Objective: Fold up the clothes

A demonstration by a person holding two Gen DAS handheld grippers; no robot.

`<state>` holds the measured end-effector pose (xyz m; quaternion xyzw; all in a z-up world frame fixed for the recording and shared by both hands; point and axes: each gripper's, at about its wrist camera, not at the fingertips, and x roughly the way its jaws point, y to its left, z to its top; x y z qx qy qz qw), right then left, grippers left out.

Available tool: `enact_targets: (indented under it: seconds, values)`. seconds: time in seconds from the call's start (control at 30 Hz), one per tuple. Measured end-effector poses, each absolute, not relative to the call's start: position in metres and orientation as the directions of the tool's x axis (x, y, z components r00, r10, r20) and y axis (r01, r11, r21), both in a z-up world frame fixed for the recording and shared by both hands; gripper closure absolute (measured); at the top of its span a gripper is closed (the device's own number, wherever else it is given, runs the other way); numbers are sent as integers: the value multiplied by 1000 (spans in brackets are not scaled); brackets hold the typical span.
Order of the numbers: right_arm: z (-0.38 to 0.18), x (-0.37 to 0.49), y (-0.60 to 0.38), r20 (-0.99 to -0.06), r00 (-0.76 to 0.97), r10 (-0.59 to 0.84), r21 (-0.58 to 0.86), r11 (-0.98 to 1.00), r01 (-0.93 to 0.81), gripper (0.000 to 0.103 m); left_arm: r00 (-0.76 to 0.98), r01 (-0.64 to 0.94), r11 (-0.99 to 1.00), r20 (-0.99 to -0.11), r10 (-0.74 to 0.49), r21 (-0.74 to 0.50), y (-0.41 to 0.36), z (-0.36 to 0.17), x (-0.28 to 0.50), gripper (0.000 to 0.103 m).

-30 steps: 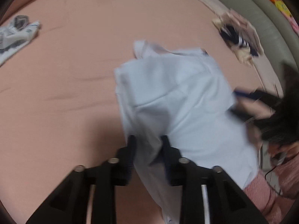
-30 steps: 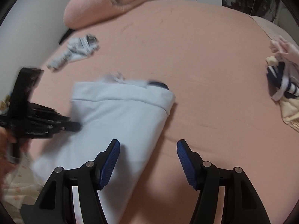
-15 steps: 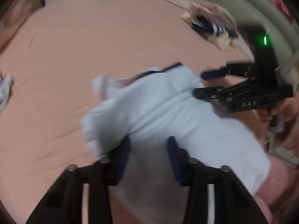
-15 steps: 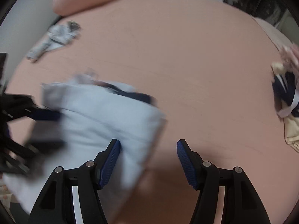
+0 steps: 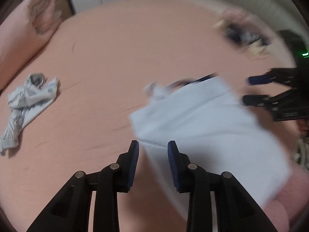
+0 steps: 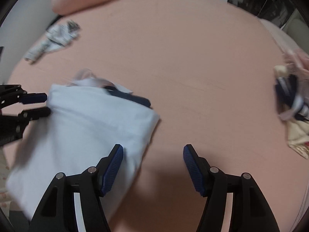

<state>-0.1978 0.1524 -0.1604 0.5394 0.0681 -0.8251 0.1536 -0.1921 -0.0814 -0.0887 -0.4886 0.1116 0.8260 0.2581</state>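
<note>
Pale blue garment point(image 5: 202, 123), centre-right of frame: soft, light, floppy; grab at folded edge. My left gripper point(image 5: 153, 161) opening, cloth edge between jaws; right gripper point(image 6: 153, 166) wide, empty.

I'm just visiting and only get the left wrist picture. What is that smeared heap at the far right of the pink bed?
Observer: The right wrist view shows it sharper. It is a navy-and-white striped piece lying on cream cloth.
Operator: And the other gripper, is it holding anything?
Observer: No. The right gripper has its jaws wide apart over bare pink sheet, with nothing between them.
Operator: Is it near the pale blue garment?
Observer: Yes. One finger overlaps the garment's right edge in that view, but I cannot tell whether it touches.
</note>
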Motion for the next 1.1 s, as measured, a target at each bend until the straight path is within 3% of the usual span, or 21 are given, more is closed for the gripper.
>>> enact_targets:
  seconds: [0.03,0.1,0.17,0.23,0.33,0.43,0.53,0.6,0.67,0.73,0.9,1.03,1.1]
  values:
    - [-148,-186,154,-898,-386,-212,74,-937,343,39,-382,-575,-812,-847,370,-96,-74,-83,-176,58]
    - [-130,-163,147,-877,-377,-297,135,-906,400,38,-356,-654,-752,-843,404,-83,-54,-88,-144,49]
    - [-128,-139,130,-875,-346,-338,148,-868,474,38,-344,-689,-724,-888,304,19,-45,-114,-126,48]
    - [-156,-117,119,-921,-309,-239,55,-863,502,38,-344,-694,-715,-912,223,87,-61,-132,-117,47]
    - [-189,-94,142,-954,-227,-197,62,-869,491,38,-339,-642,-766,-907,248,31,-97,-123,-117,45]
    - [-179,-84,171,-960,-234,-153,32,-891,452,37,-355,-547,-837,-902,247,-14,-125,-108,-118,47]
    - [-159,-79,175,-930,-315,-189,32,-895,444,36,-430,-548,-832,-822,374,-92,-127,-89,-104,47]
    - [-154,-81,166,-898,-349,-268,105,-901,421,35,-402,-555,-828,-843,357,-85,-116,-107,-100,47]
    - [-174,-82,143,-930,-291,-223,72,-889,452,36,-341,-565,-822,-887,312,-72,-107,-135,-97,43]
    - [-200,-72,140,-964,-223,-145,11,-861,508,36,-319,-539,-832,-882,345,-130,-121,-135,-95,44]
    - [-177,-76,185,-949,-251,-191,72,-906,418,35,-376,-410,-880,-835,402,-238,-154,-112,-117,45]
    - [-162,-120,193,-903,-303,-305,220,-933,285,35,-309,-247,-844,-787,535,-476,-160,-127,-159,45]
    - [-180,-152,191,-888,-257,-380,335,-920,203,35,-279,-195,-837,-790,546,-511,-156,-145,-173,45]
